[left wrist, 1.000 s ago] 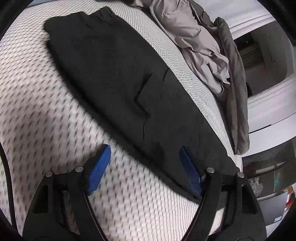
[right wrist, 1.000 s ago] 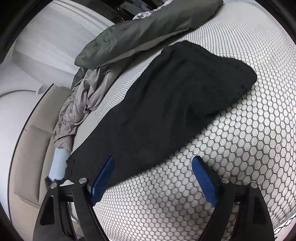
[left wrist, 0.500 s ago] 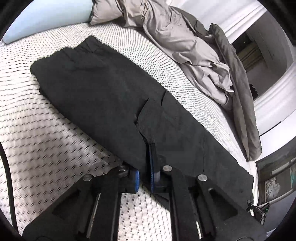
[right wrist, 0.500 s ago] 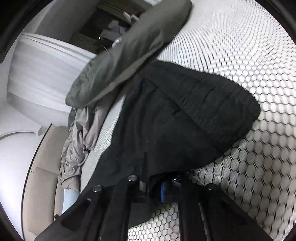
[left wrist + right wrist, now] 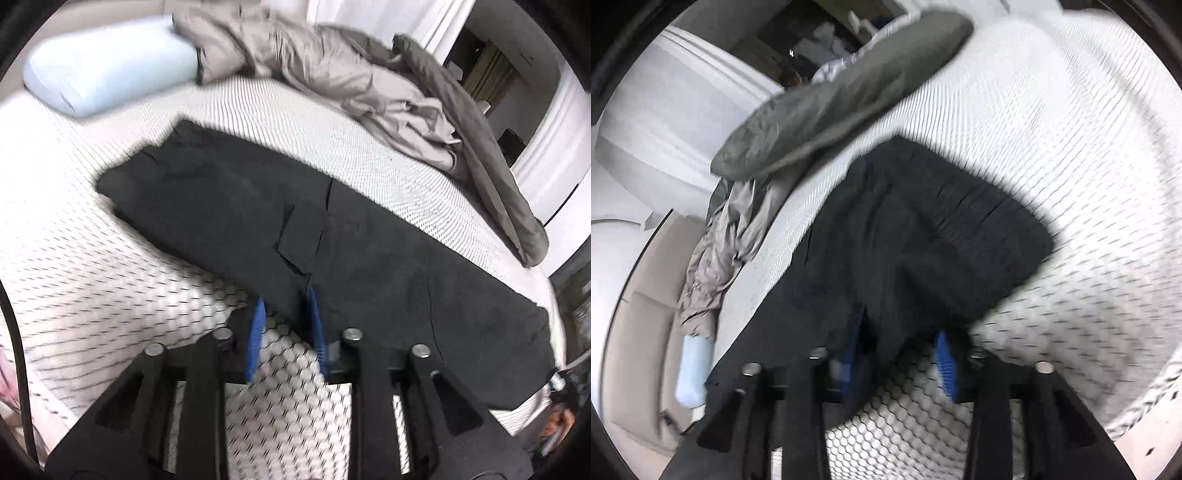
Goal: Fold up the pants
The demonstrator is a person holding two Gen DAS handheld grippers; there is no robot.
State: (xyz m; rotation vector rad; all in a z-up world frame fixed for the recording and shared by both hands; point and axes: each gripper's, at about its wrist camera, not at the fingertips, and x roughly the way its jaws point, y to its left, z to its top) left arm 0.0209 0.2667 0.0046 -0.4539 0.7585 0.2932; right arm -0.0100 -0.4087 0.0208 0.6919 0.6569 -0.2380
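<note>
Black pants (image 5: 258, 206) lie stretched along a white mesh-patterned mattress (image 5: 92, 280), folded lengthwise. In the left wrist view my left gripper (image 5: 286, 306) is partly open, its blue pads on either side of the pants' near edge. In the right wrist view the pants (image 5: 923, 240) run away from me, and my right gripper (image 5: 901, 343) is partly open, its blue pads astride the near edge of the cloth. The view is blurred.
A rumpled grey duvet (image 5: 369, 88) lies along the far side of the mattress, seen also in the right wrist view (image 5: 831, 110). A pale blue pillow (image 5: 107, 74) sits at the head. The mattress edge (image 5: 535, 413) drops off at right.
Both grippers closed on the pants' near edge half a second ago. Now both have opened partway and pulled back a little; the pants lie flat.
</note>
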